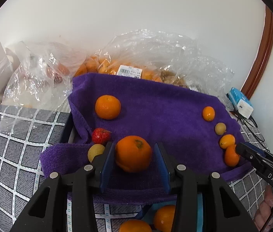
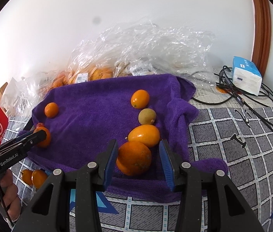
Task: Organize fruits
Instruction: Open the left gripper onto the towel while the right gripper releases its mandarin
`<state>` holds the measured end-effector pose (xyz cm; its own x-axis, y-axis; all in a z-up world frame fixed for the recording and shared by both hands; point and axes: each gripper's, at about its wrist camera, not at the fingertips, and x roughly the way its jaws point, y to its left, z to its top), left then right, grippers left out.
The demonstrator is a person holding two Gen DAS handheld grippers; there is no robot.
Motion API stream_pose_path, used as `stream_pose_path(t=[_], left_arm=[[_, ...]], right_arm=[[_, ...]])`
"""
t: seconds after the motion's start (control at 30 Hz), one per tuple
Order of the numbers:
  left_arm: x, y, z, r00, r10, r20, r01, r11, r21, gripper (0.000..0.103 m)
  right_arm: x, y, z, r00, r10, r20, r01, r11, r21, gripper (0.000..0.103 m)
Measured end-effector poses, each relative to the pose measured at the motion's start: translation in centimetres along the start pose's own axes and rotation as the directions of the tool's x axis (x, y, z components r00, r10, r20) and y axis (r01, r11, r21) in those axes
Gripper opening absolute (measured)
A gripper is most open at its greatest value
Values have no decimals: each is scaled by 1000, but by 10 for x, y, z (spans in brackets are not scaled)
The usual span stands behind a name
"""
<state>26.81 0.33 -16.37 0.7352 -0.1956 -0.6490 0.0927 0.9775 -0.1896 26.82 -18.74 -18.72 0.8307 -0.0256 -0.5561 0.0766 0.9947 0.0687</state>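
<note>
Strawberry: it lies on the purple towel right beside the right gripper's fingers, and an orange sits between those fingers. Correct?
Not quite. The strawberry lies on the purple towel beside the left gripper, not the right one. An orange does sit between those fingers. The left wrist view shows it.

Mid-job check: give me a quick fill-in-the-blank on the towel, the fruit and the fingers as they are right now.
1. The towel under the loose fruit is ___.
2. The only red fruit on it, just beyond the left gripper, is a ___.
3. The pads on the right gripper's fingers, either side of a mandarin, are ___.
4. Behind the towel, more fruit sits in clear ___ bags.

Missing words: purple; strawberry; blue; plastic.
</note>
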Motion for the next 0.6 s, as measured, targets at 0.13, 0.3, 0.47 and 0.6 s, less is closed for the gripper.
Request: stream_pose_path(t=[0.13,0.3,0.47,0.6], left_arm=[[-12,1,2,999,-22,37,22,1000,-9,45],[-29,3,7,994,-29,106,32,999,-30,46],[-46,8,13,986,-10,168,17,999,-40,46],[-64,8,21,977,17,211,-11,999,-30,46]], right_arm=[[-6,1,3,1000,-7,17,7,1000,2,44],[-20,4,7,999,-29,31,28,1000,13,44],[-43,12,3,999,-43,33,43,999,8,44],[-56,21,-7,999,-37,28,37,999,-3,44]])
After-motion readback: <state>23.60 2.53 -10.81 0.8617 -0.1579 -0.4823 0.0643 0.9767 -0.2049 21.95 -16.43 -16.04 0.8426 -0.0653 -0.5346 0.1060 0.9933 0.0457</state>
